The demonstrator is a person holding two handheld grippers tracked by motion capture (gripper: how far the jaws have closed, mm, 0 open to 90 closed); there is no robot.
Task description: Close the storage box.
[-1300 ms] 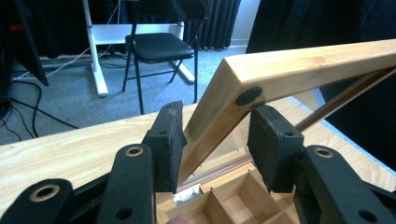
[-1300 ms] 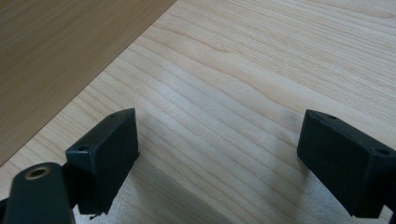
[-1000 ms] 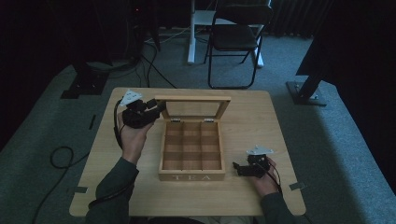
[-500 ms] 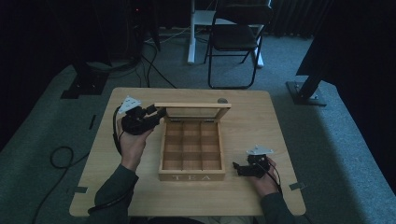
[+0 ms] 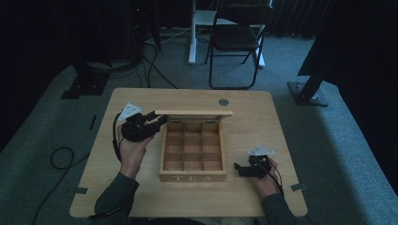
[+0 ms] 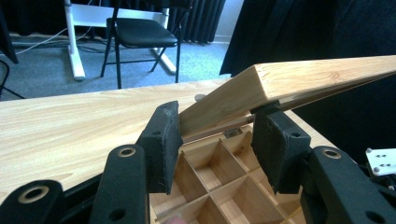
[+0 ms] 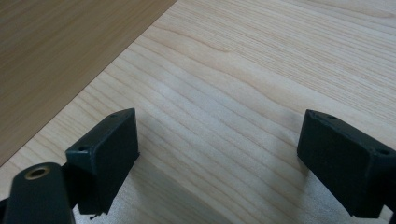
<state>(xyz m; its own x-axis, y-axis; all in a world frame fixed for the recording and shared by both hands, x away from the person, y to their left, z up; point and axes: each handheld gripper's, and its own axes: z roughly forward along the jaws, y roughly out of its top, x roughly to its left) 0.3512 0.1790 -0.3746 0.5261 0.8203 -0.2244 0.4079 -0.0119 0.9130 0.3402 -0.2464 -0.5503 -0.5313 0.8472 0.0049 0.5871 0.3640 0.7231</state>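
Presently the lid of the tea box, mid-table, is held half-raised between the left gripper jaws at its left end; the right gripper rests released near the front edge.

A dim recording studio or lab space, arranged around a single light wooden table on grey carpet. Black curtains close off the room behind and to the right of the table. Beyond its far edge stand a black folding chair and the white leg of a desk. Black equipment stand bases flank the table's far corners, and cables trail across the floor to its left.
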